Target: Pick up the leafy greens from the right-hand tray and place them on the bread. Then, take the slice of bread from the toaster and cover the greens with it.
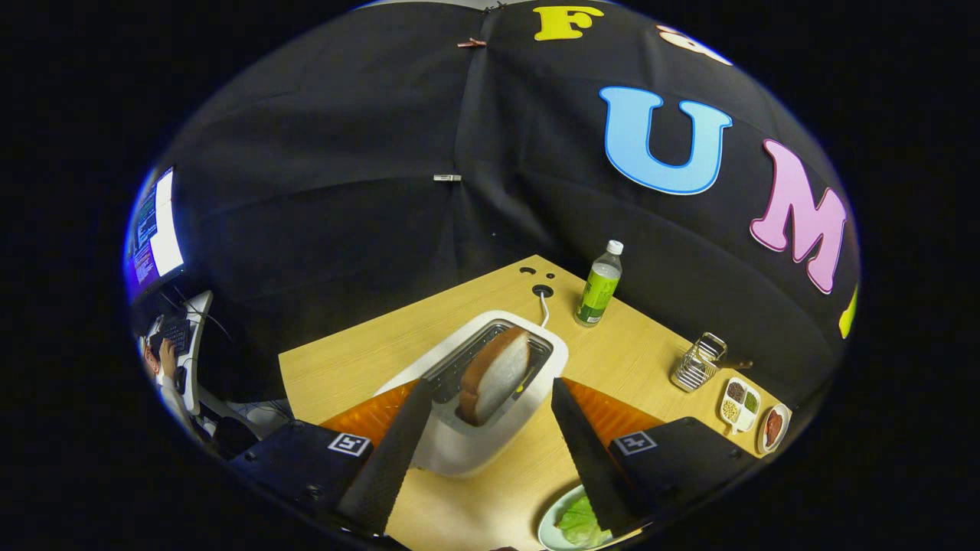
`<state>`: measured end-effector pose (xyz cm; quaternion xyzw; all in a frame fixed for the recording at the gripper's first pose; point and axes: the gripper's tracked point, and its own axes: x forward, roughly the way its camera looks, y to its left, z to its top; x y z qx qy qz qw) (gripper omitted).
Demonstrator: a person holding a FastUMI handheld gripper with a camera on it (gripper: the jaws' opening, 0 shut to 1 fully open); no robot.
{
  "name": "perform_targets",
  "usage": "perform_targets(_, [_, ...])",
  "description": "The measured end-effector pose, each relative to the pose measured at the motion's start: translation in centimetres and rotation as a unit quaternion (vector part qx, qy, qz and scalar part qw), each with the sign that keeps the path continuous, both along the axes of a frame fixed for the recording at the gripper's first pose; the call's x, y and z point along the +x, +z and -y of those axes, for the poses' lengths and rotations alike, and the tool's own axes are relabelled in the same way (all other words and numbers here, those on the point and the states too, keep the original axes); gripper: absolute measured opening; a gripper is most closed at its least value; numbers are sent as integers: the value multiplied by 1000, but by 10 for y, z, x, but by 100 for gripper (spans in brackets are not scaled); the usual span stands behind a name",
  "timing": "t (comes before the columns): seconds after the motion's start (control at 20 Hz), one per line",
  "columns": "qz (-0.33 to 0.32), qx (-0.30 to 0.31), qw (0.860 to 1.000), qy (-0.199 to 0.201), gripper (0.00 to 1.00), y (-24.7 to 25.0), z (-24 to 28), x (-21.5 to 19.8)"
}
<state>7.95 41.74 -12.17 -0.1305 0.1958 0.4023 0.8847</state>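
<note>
- Hovering above the bench (352, 367), the gripper (490, 398) has its fingers spread wide apart with nothing held between them.
- Between the two fingers stands a white toaster (467, 448), its slot facing up.
- A slice of bread (496, 376) sticks up out of the toaster slot, tilted, brown crust on the near edge and pale crumb facing right; neither finger touches it.
- A white cord (544, 308) runs from the back of the toaster to a round hole in the bench.
- Beside the right finger, close under the gripper, lies a pale plate (548, 522) with leafy greens (579, 523) on it; whether bread lies beneath the greens is hard to tell, as the finger covers part of the plate.
- Beyond the toaster, to its right, a green-labelled bottle (599, 285) with a white cap stands upright.
- Farther right stands a small wire rack (698, 363).
- Just beside the rack sit a white divided dish (739, 403) with small portions in its compartments, and a small dish (774, 427) with something reddish in it.
- Off to the far left, apart from the bench, a person (157, 366) sits at a keyboard under a lit monitor (155, 233).
</note>
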Motion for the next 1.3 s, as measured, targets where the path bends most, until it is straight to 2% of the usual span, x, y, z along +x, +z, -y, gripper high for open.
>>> perform_targets(0.4, [-33, -18, 997, -63, 99, -37, -33, 34])
perform_targets(0.5, [-23, -24, 997, -66, 95, -39, -37, 38])
perform_targets(0.75, [-12, -39, 996, -77, 48, -45, -41, 37])
perform_targets(1.0, [-54, -19, 990, -126, 20, -45, -35, 37])
perform_targets(1.3, [-72, 5, 992, -106, 14, -31, -32, 33])
